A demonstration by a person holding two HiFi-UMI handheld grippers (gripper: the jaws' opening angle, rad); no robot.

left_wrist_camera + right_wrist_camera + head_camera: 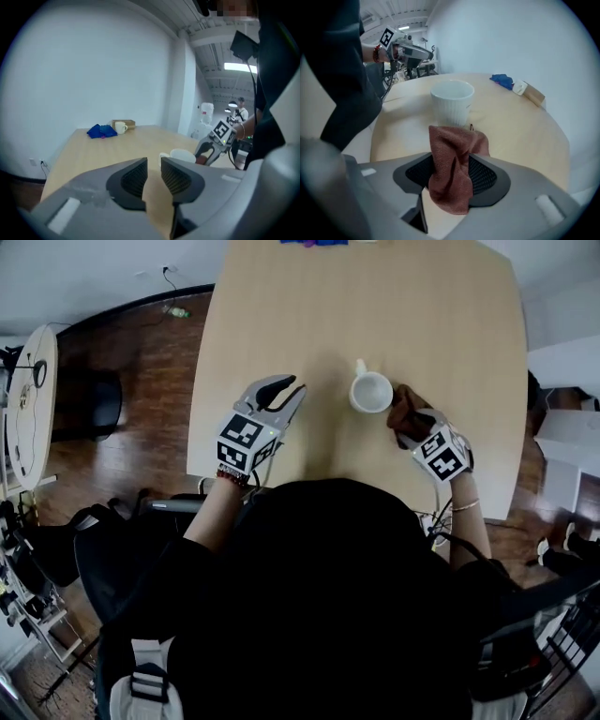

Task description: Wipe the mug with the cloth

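Note:
A white ribbed mug [371, 392] stands upright on the light wood table [450, 324], its handle pointing away from me. In the right gripper view the mug [451, 101] is just ahead of the jaws. A rust-brown cloth [452, 164] hangs bunched between the wide-apart pads of my right gripper [450, 176], which is open and sits right of the mug. In the head view the cloth [405, 412] lies by the mug's right side. My left gripper [286, 388] hovers left of the mug, open by a narrow gap, with nothing between its jaws [153, 176].
At the table's far end lie a blue cloth [102, 131], a second mug [120, 127] and a small cardboard box [532, 95]. A dark chair [94, 404] and a round side table [28, 409] stand on the wood floor to the left.

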